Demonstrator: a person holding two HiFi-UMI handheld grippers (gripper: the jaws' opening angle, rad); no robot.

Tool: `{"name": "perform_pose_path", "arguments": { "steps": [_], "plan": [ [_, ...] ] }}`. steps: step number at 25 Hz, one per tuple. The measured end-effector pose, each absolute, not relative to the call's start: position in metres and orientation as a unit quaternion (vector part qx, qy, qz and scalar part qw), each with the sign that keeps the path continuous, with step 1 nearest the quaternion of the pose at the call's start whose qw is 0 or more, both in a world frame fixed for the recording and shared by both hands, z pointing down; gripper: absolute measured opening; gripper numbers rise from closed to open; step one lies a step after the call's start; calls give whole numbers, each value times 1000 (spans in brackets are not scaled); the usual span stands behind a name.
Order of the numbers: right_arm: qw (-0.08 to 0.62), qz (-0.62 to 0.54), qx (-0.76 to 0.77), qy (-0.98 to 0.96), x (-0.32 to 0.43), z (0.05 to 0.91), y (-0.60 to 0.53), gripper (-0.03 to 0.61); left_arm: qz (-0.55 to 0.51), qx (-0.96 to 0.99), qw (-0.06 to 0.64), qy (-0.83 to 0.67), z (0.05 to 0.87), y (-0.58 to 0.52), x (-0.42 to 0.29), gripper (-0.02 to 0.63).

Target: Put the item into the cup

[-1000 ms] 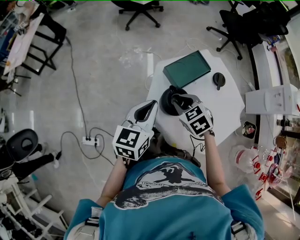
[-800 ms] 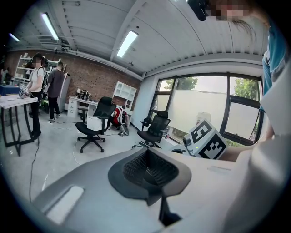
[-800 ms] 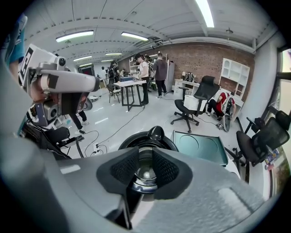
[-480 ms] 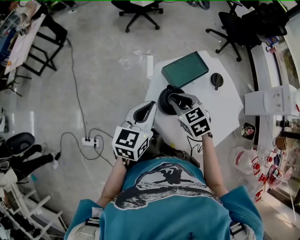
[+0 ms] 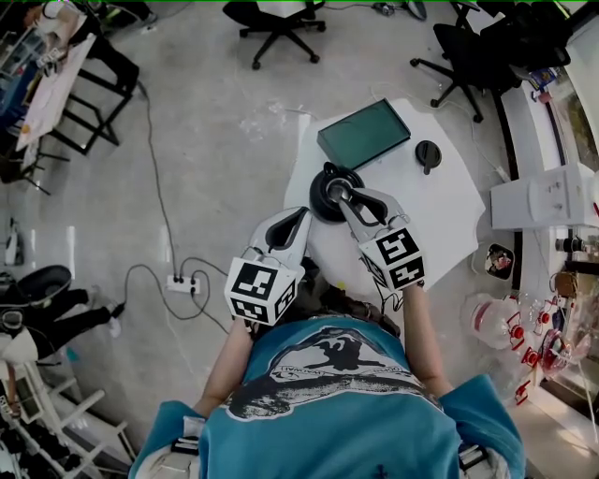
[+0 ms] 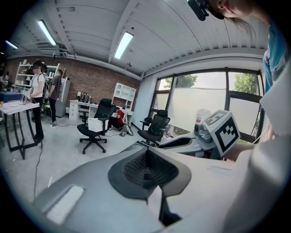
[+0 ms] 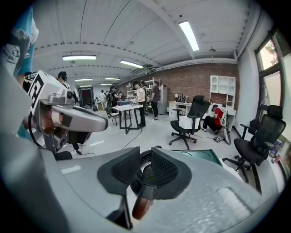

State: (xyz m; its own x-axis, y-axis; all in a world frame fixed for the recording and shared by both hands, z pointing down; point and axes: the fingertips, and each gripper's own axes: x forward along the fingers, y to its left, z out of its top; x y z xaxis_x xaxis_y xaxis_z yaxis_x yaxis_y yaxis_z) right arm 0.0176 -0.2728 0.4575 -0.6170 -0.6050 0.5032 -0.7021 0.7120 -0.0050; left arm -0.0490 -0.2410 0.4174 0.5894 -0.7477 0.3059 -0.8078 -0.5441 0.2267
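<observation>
The black cup (image 5: 323,195) stands near the left edge of the white table (image 5: 440,210). My right gripper (image 5: 337,191) reaches over the cup's mouth, shut on a slim brown item. In the right gripper view that item (image 7: 142,203) hangs down between the pads of the right gripper (image 7: 145,170), with the cup's rim (image 7: 146,158) just beyond them. My left gripper (image 5: 300,214) hovers off the table's left side, shut with nothing in it. In the left gripper view the left gripper (image 6: 148,166) has its jaws pressed together.
A green tray (image 5: 363,135) lies at the table's far side, and a black round lid (image 5: 428,152) lies to its right. Office chairs (image 5: 274,21) stand on the floor beyond. A power strip (image 5: 178,280) with cables lies on the floor at left.
My right gripper has moved forward and left with the item, from beside the cup to over its mouth. The left gripper has barely shifted.
</observation>
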Motion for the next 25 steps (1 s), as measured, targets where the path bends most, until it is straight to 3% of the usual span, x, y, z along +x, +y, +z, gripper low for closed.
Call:
{"name": "perform_pose_path", "arguments": {
  "steps": [8,25],
  "plan": [
    [175,117,358,-910,27,439,-245,66,98,869,160,-458,412,-221,-35,18],
    [125,126,323,-930,76,442,-170,54,105,833,167,-518,425,-144,4,18]
  ]
}}
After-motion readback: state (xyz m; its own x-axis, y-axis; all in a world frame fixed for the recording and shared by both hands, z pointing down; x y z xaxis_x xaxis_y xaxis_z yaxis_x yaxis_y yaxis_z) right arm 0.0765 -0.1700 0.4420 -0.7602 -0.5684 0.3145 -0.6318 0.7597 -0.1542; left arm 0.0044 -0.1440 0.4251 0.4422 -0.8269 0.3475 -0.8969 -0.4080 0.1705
